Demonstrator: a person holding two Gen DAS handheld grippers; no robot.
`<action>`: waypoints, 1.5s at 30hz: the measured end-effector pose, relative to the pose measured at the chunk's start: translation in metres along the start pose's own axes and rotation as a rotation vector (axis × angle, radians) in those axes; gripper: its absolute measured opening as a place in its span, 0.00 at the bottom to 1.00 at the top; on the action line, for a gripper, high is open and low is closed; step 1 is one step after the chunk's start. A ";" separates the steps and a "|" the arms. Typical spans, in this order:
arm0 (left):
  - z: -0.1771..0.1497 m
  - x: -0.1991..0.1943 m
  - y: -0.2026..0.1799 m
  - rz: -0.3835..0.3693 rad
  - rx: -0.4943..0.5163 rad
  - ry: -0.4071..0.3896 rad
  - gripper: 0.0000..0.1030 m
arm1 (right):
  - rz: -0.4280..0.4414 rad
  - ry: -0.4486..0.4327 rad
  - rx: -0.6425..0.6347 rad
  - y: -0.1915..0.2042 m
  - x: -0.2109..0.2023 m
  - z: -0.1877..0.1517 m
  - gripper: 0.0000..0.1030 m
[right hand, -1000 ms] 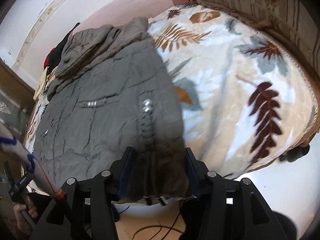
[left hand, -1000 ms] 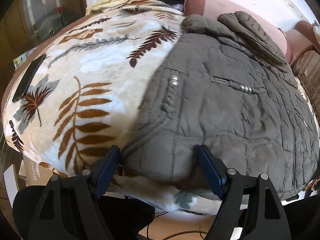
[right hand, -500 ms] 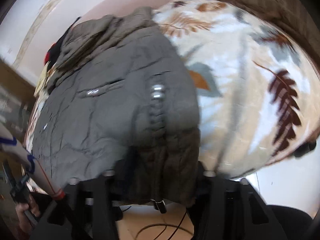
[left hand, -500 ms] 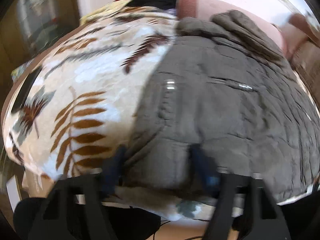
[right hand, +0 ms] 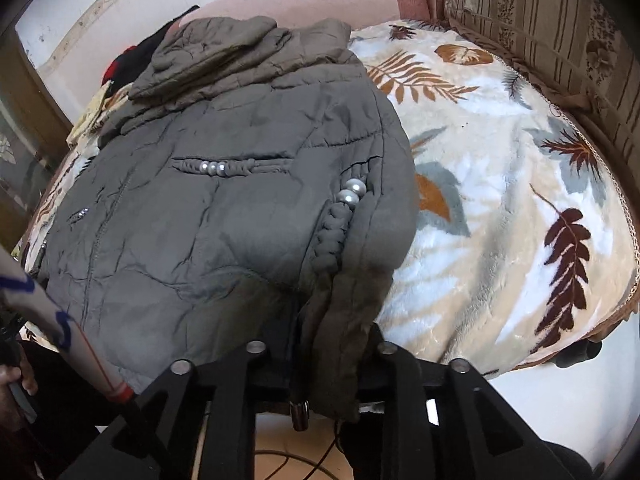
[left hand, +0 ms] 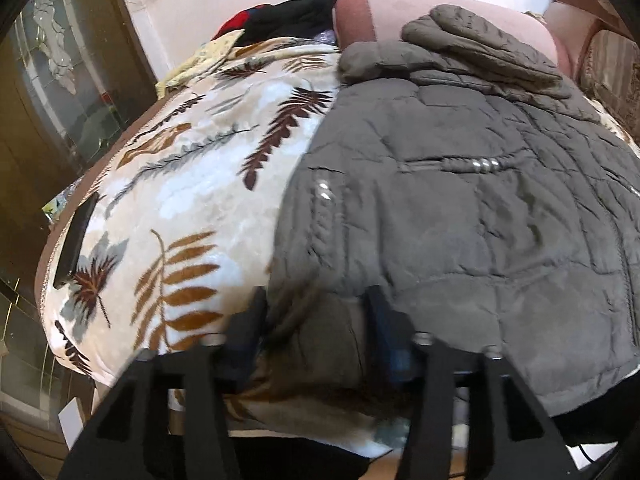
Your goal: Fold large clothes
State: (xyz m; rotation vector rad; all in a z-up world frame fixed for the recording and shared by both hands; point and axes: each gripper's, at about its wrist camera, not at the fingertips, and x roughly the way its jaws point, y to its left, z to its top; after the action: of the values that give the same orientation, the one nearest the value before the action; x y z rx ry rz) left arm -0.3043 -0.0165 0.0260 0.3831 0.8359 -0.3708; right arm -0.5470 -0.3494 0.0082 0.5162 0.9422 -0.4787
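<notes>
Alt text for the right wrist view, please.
The right gripper is clamped on the near hem of a grey quilted jacket lying on a leaf-print blanket. The folded hood lies at the far end.

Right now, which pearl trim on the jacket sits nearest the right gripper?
The upright braid with two pearls, just above the right gripper. The three-pearl trim lies level, farther up the jacket.

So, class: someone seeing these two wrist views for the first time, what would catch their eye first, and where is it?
First the big grey quilted jacket, spread over the leaf-print blanket, with pearl beads at its pocket. Next, the right gripper at the bottom of its view, shut on the bunched jacket hem; in the other view the left gripper closes on the hem too.
</notes>
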 end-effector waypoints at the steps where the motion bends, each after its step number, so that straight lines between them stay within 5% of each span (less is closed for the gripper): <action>1: 0.001 0.001 0.003 -0.012 -0.003 0.001 0.57 | -0.001 0.003 0.001 0.000 0.001 0.001 0.28; 10: 0.006 0.007 0.013 -0.088 -0.006 0.023 0.58 | -0.005 0.027 -0.003 -0.004 0.000 0.002 0.34; 12: 0.006 0.009 0.018 -0.095 -0.022 0.035 0.73 | -0.012 0.027 0.010 -0.007 -0.002 0.002 0.42; 16: 0.002 0.015 0.026 -0.132 -0.060 0.055 0.74 | -0.030 0.026 0.017 -0.008 0.000 0.001 0.46; 17: 0.002 0.015 0.024 -0.144 -0.051 0.054 0.66 | -0.030 0.024 0.013 -0.007 0.001 0.001 0.43; 18: 0.002 0.014 0.022 -0.163 -0.041 0.053 0.48 | -0.022 0.024 0.007 -0.006 0.002 0.001 0.39; 20: 0.001 0.008 0.011 -0.159 0.005 0.029 0.36 | 0.003 0.018 -0.015 -0.002 0.002 0.001 0.23; 23: 0.002 -0.002 -0.004 -0.115 0.075 -0.006 0.21 | -0.008 -0.019 -0.077 0.011 -0.004 0.000 0.15; 32: 0.020 -0.024 -0.005 -0.119 0.076 -0.023 0.16 | 0.008 -0.086 -0.134 0.018 -0.036 0.012 0.13; 45: 0.078 -0.078 -0.003 -0.146 0.106 -0.177 0.16 | 0.048 -0.224 -0.203 0.042 -0.091 0.057 0.13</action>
State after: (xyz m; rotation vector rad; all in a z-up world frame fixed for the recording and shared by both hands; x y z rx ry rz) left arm -0.3036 -0.0422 0.1329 0.3829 0.6746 -0.5784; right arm -0.5319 -0.3366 0.1214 0.2936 0.7516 -0.3840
